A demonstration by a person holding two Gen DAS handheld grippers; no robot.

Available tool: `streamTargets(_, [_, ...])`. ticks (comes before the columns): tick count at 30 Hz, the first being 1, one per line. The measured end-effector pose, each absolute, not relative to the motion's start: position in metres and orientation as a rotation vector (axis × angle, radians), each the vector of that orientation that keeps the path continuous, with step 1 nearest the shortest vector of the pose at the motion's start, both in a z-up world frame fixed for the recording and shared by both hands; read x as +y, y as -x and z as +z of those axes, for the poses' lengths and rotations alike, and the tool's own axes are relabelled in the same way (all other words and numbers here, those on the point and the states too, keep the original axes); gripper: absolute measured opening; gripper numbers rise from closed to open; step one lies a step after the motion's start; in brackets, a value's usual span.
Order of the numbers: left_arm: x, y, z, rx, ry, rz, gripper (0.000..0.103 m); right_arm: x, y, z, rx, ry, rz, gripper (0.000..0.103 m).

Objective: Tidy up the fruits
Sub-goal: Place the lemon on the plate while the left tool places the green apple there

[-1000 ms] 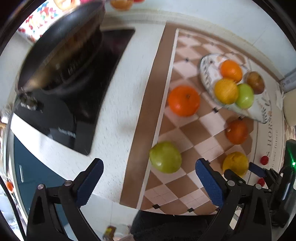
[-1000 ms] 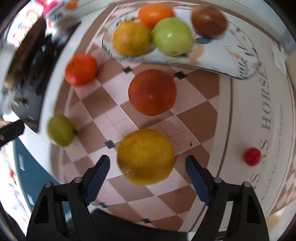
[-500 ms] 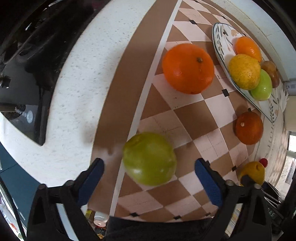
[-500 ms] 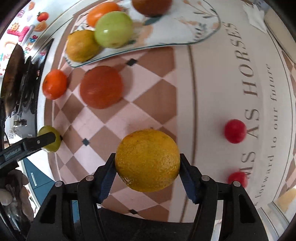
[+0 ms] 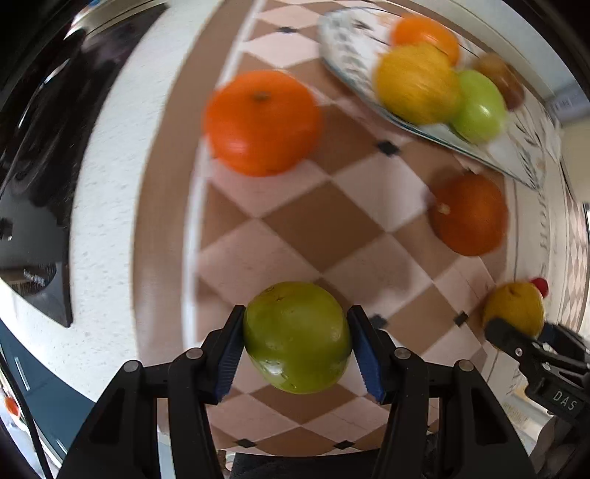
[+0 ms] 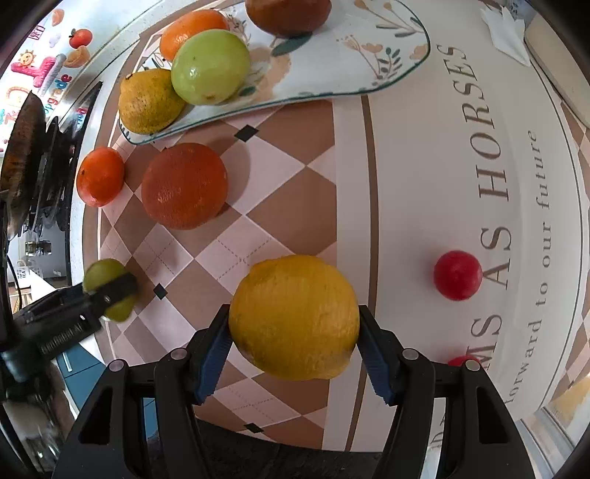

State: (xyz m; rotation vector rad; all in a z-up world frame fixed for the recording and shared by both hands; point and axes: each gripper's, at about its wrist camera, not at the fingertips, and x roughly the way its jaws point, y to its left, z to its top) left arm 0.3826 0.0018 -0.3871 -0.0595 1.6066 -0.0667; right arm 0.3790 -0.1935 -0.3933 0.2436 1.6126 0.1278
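My left gripper point(image 5: 297, 353) is shut on a green apple point(image 5: 297, 337), also seen in the right wrist view point(image 6: 107, 274). My right gripper point(image 6: 295, 341) is shut on a yellow lemon point(image 6: 295, 317), which shows at the right of the left wrist view point(image 5: 514, 313). A patterned plate point(image 6: 350, 62) at the back holds a lemon point(image 6: 149, 101), a green apple point(image 6: 210, 66), an orange point(image 6: 191, 29) and a brown fruit point(image 6: 287, 14). A bright orange point(image 5: 261, 121) and a darker orange point(image 5: 470, 213) lie on the checked mat.
Two small red fruits point(image 6: 457, 274) lie on the mat's lettered border to the right. A black stove with a pan point(image 6: 25, 165) stands at the left. The counter's front edge runs just below both grippers.
Both grippers have closed: the right one on the lemon half a second ago, the left one on the green apple just now. The left view has swung right towards the plate.
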Motion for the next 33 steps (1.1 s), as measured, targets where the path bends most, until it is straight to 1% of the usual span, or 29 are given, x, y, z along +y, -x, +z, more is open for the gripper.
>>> streamTargets(5, [-0.026, -0.382, -0.385, 1.595, 0.012, -0.092, 0.053, -0.192, -0.386, -0.389, 1.582, -0.213, 0.136, 0.067])
streamTargets(12, [-0.035, -0.392, -0.373, 1.597, 0.039, -0.108, 0.052, -0.200, -0.387, -0.381, 1.542, -0.269, 0.145, 0.066])
streamTargets(16, [-0.016, -0.410, -0.332, 1.561, 0.120, -0.134, 0.052, -0.212, -0.395, -0.361, 1.490, -0.318, 0.148, 0.066])
streamTargets(20, [-0.017, -0.447, -0.270, 1.433, 0.153, -0.166, 0.052, -0.222, -0.414, -0.336, 1.424, -0.347, 0.152, 0.066])
streamTargets(23, [-0.009, -0.491, -0.253, 1.378, 0.145, -0.161, 0.052, -0.227, -0.440, -0.329, 1.394, -0.347, 0.138, 0.066])
streamTargets(27, [-0.002, -0.543, -0.259, 1.385, 0.076, -0.131, 0.053, -0.227, -0.477, -0.335, 1.393, -0.312, 0.114, 0.066])
streamTargets(33, [-0.001, -0.586, -0.313, 1.526, 0.049, -0.123, 0.053, -0.227, -0.519, -0.356, 1.433, -0.290, 0.097, 0.066])
